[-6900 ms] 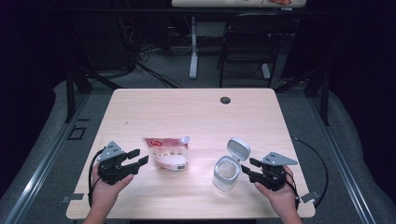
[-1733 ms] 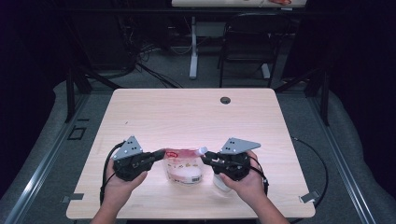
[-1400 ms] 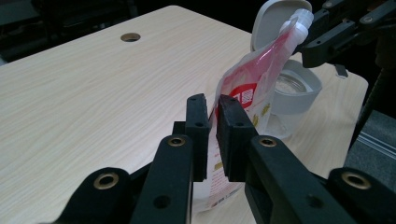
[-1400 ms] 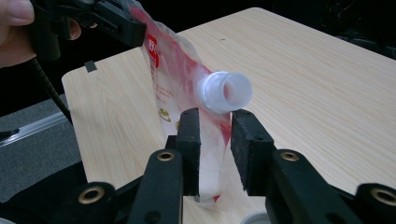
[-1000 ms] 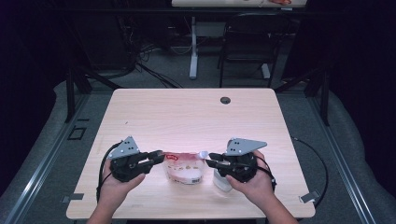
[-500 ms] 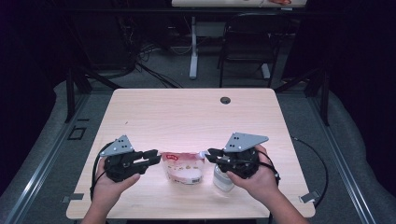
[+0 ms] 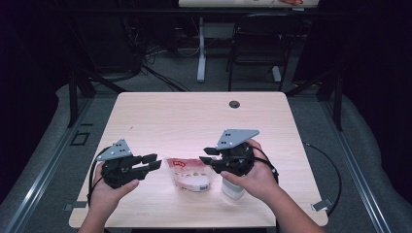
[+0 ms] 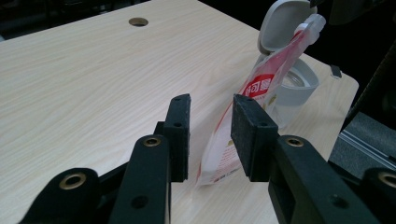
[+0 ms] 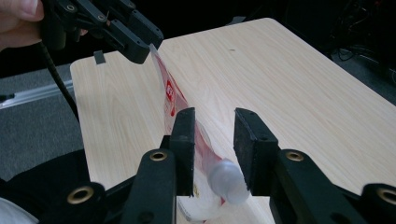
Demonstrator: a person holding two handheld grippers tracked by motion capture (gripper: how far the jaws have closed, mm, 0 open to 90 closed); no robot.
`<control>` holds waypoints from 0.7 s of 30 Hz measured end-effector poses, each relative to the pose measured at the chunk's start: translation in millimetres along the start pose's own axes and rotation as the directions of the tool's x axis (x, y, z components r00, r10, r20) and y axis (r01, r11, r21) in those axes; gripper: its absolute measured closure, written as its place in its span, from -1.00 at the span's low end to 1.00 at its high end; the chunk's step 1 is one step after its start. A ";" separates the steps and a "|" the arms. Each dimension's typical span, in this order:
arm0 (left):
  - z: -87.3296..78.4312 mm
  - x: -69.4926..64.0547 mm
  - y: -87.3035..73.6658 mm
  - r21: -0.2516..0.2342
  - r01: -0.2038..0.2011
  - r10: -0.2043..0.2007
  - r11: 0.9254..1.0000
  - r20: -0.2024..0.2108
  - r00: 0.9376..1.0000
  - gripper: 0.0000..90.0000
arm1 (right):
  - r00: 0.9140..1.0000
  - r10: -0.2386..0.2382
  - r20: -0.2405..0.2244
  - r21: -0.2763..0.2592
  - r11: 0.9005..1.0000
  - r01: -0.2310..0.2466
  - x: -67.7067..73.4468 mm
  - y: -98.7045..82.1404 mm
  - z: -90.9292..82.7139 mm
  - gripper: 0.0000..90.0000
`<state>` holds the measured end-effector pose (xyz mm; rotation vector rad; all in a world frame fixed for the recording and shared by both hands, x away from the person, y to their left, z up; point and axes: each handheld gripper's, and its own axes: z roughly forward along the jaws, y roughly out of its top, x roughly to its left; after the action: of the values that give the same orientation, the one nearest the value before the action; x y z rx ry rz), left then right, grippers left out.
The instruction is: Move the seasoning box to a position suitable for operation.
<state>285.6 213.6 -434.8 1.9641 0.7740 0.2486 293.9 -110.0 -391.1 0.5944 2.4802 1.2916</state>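
One red-and-white pouch (image 7: 190, 174) slumped on table, left gripper (image 7: 151, 162) and right gripper (image 7: 210, 155) both released.

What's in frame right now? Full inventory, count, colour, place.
pouch: 1, red and white with a pale spout, near table edge between the grippers
container: 1, white, flip lid open, beside the pouch under the right hand
table: 1, light wood, centre
grommet hole: 1, dark, far side of the table
chair: 1, black, on the floor beyond the table
left gripper: 1, black, left of the pouch, jaws just been opening, apart from the pouch
right gripper: 1, black, above the pouch's right end, jaws just been opening, spout between them
hands: 2, one on each gripper
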 end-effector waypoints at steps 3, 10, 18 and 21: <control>-0.6 1.1 -1.2 0.006 -0.007 0.007 1.000 -0.007 1.000 0.49 | 1.000 -0.019 -0.023 0.023 1.000 0.019 -0.5 5.6 6.9 0.57; -1.2 2.9 -2.4 0.011 -0.012 0.012 1.000 -0.006 1.000 0.50 | 0.996 -0.065 -0.057 0.066 0.995 0.069 2.5 16.2 20.2 0.61; -4.0 5.5 -3.9 0.009 -0.008 0.009 1.000 -0.017 1.000 0.50 | 0.993 -0.078 -0.092 0.085 0.993 0.086 6.1 26.1 34.6 0.63; -6.9 7.4 -4.0 0.002 -0.005 0.005 1.000 -0.021 1.000 0.50 | 0.992 -0.079 -0.103 0.100 0.991 0.089 7.2 28.8 41.5 0.64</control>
<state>286.4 224.4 -435.8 1.9683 0.7833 0.2713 311.8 -62.2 -390.9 0.4544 2.6366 1.1929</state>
